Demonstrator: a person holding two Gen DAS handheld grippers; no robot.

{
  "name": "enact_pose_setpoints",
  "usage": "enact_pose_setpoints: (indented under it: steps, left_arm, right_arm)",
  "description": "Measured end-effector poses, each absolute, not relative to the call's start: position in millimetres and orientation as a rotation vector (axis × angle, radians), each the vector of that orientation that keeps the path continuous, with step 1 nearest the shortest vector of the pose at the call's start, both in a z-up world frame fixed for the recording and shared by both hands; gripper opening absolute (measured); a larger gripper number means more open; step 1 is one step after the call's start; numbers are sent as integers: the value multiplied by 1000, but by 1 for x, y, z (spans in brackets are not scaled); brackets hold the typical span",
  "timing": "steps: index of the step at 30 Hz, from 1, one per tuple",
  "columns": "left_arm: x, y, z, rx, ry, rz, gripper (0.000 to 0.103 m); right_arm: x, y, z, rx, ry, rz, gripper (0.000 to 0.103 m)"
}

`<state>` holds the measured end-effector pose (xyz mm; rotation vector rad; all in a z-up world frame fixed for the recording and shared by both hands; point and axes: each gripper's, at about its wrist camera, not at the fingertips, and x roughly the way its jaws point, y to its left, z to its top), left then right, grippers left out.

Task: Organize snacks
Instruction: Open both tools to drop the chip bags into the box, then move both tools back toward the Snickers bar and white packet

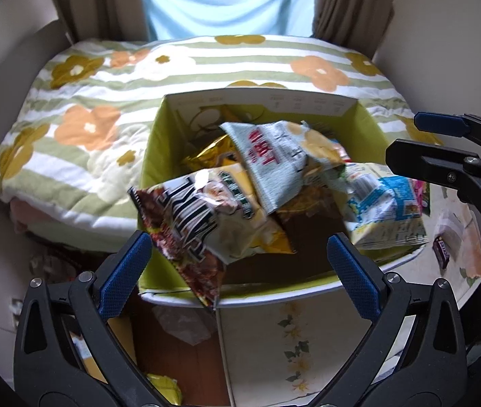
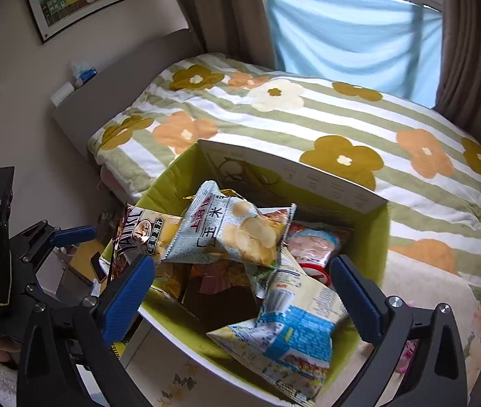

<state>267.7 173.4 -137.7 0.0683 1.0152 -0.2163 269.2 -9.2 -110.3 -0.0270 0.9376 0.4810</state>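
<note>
Both my grippers hang released over the green box [image 2: 369, 237], which sits against the flowered bed [image 2: 308, 118]. My right gripper [image 2: 243, 281] gapes above the blue-and-white packet [image 2: 294, 332]; my left gripper [image 1: 240, 261] stands wide by the brown chip bag [image 1: 203, 217] drooping over the rim. The pale corn-chip bag [image 2: 230, 227] tops the heap, hiding the snacks beneath; their labels blur.
</note>
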Motion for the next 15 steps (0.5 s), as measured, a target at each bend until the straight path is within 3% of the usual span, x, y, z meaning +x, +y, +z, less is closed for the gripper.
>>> enact_pose_setpoints:
  steps: [15]
  left_arm:
    - [243, 90, -95, 116, 886, -402, 102]
  right_arm:
    - [211, -135, -70, -14, 820, 212, 103]
